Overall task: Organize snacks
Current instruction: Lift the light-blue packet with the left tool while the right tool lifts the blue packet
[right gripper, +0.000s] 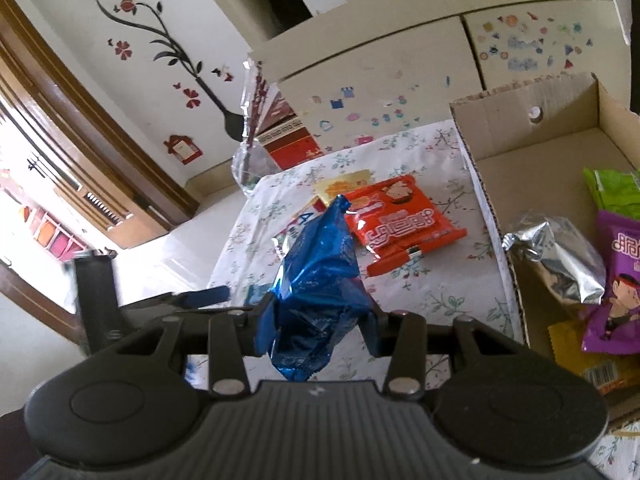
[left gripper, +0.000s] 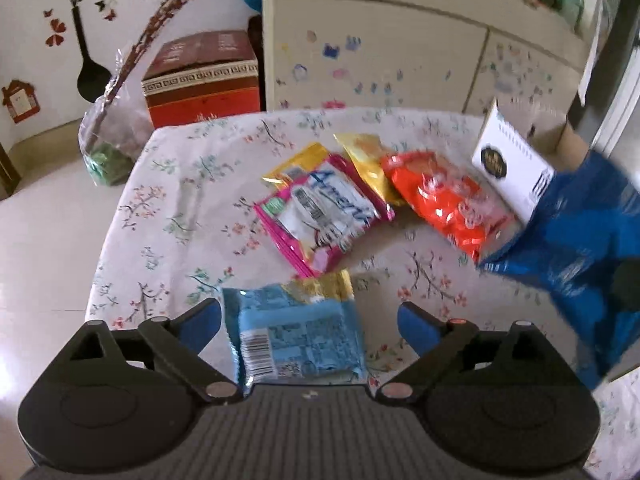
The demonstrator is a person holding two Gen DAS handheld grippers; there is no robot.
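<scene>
Gripping the crumpled blue packet (right gripper: 316, 280) lifted above the bench (right gripper: 440, 292), the right hand-held gripper (right gripper: 316, 326) probably brings it toward the cardboard box (right gripper: 532, 160), while the left hand-held gripper (left gripper: 310, 320) hovers spread wide around the light-blue packet (left gripper: 298, 330), seemingly ready to grasp.

Each gripper (left gripper: 310, 326) (right gripper: 316, 324) has a black ribbed body, round side discs, silver pivot screws, black linkages and blue finger pads (left gripper: 202, 326).

Crumpled blue snack bag (right gripper: 316, 280) upright, off the table; light-blue packet (left gripper: 298, 332), pink packet (left gripper: 324, 216) and orange packet (left gripper: 444, 200) flat on floral cloth.
</scene>
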